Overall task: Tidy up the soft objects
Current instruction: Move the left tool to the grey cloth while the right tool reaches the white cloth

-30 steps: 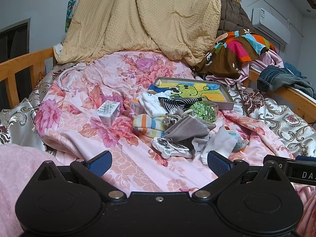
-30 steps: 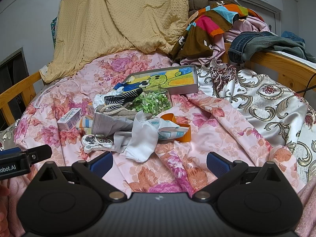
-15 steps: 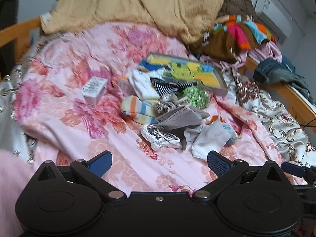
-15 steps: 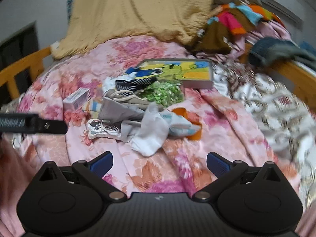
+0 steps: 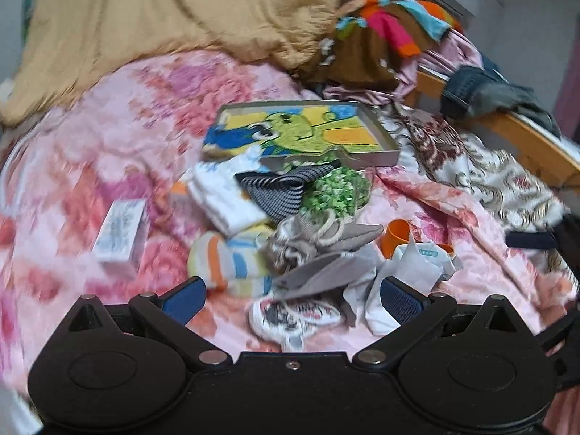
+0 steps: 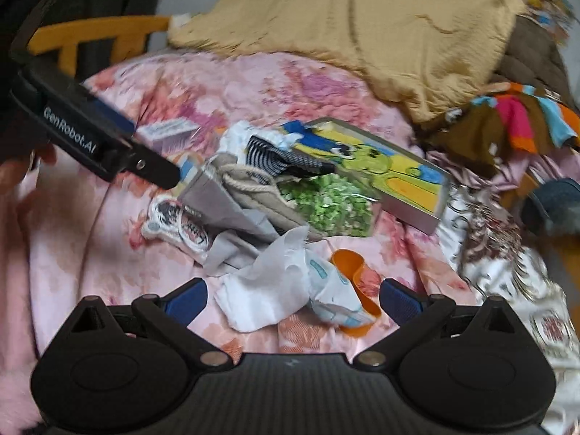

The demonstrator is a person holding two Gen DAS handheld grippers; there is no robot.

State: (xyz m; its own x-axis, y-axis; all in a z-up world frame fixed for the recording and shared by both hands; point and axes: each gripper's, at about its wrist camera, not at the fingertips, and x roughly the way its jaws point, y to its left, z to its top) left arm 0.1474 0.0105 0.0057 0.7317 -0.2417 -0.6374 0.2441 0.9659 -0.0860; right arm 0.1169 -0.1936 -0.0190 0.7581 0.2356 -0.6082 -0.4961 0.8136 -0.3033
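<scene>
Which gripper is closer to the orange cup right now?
Right. The right gripper has the orange cup just ahead, by its right finger. The left gripper sits over the patterned sock, with the cup farther ahead to its right.

Floral bedspread (image 5: 90, 166): sock pile (image 5: 290, 239), shallow box (image 5: 308, 130).

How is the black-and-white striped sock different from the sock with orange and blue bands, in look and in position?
The striped sock has thin dark and white stripes; the banded sock has broad orange, blue and yellow bands on pale cloth. The striped sock lies farther back, beside the cartoon box; the banded sock lies nearer the left hand-held gripper. Both lie loose in the same pile on the floral bedspread.
</scene>
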